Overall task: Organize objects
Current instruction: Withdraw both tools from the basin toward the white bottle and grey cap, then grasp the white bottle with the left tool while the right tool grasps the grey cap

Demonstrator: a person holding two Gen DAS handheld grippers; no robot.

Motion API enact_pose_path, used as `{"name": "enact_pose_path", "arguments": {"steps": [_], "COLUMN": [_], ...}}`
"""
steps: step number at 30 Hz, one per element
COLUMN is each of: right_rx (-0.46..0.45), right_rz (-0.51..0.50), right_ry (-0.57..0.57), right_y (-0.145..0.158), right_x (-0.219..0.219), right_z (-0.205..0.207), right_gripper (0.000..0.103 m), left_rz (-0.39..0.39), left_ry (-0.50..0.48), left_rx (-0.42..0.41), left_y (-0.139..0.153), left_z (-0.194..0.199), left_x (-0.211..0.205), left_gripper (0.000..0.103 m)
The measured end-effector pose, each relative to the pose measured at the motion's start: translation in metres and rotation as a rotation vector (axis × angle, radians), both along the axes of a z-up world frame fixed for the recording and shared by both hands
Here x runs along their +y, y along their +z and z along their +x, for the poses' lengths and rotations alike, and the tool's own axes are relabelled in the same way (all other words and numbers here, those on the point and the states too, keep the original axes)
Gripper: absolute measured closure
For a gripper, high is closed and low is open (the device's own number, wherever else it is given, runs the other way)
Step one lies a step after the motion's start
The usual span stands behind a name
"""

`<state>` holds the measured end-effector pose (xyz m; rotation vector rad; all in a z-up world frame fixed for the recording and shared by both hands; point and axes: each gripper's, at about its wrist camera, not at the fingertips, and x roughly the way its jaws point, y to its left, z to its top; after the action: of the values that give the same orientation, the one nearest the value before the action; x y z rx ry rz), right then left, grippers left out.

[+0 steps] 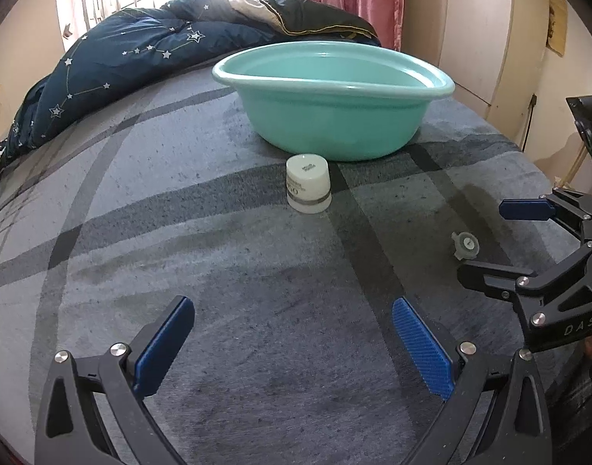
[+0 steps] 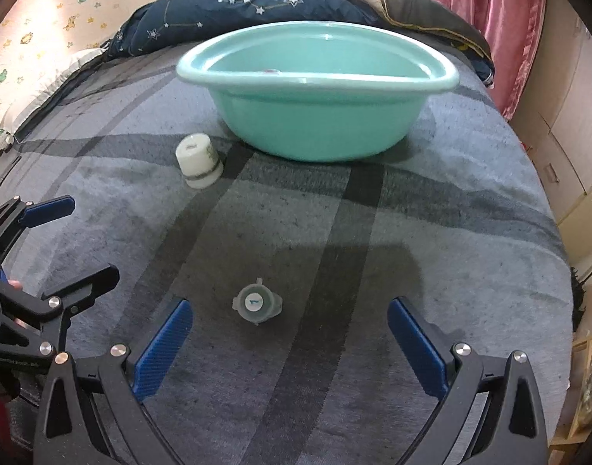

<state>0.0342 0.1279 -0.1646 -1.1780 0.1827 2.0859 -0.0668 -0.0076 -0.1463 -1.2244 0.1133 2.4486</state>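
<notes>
On the grey bedspread (image 2: 451,213) nothing is yet gathered: the white jar (image 1: 308,183) and small cap (image 2: 257,302) are left outside the far teal basin (image 2: 315,77), both left gripper (image 1: 292,348) and right gripper (image 2: 290,348) held spread, empty.

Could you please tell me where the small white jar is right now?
The small white jar stands on the grey plaid bedcover just in front of the turquoise basin, ahead of the left tongs; in the right wrist view it sits left of centre.

jar (image 1: 308,183) before basin (image 1: 334,116); cap (image 1: 465,245) rightward
</notes>
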Motion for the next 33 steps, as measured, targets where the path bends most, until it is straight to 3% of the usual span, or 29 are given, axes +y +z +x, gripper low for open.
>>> {"name": "enact_pose_path", "arguments": {"steps": [2,6,8,10,12,33], "right_rx": [0.001,-0.009,-0.015,-0.015,-0.017,0.031], "right_rz": [-0.003,-0.017,-0.028,-0.034,-0.034,-0.023], "right_ry": [-0.001,0.004,0.016,0.035,0.048,0.069], "right_y": [-0.003,-0.007,-0.010,-0.012,-0.012,0.019], "right_x": [0.000,0.002,0.001,-0.001,-0.002,-0.003], "right_z": [-0.001,-0.004,-0.006,-0.007,-0.009,-0.014], "right_gripper": [0.001,0.024,0.029,0.041,0.072,0.073], "left_rz": [0.000,-0.002,-0.008,-0.004,-0.001,0.010], "left_ry": [0.000,-0.001,0.002,0.005,0.007,0.012], "left_rx": [-0.006,-0.019,-0.023,-0.028,-0.026,0.014], "left_y": [-0.003,-0.007,-0.009,-0.010,-0.010,0.001], "left_z": [-0.001,-0.004,-0.004,-0.005,-0.005,-0.027], "left_x": [0.000,0.002,0.002,0.002,0.002,0.015], "left_gripper": [0.000,0.000,0.000,0.000,0.000,0.000]}}
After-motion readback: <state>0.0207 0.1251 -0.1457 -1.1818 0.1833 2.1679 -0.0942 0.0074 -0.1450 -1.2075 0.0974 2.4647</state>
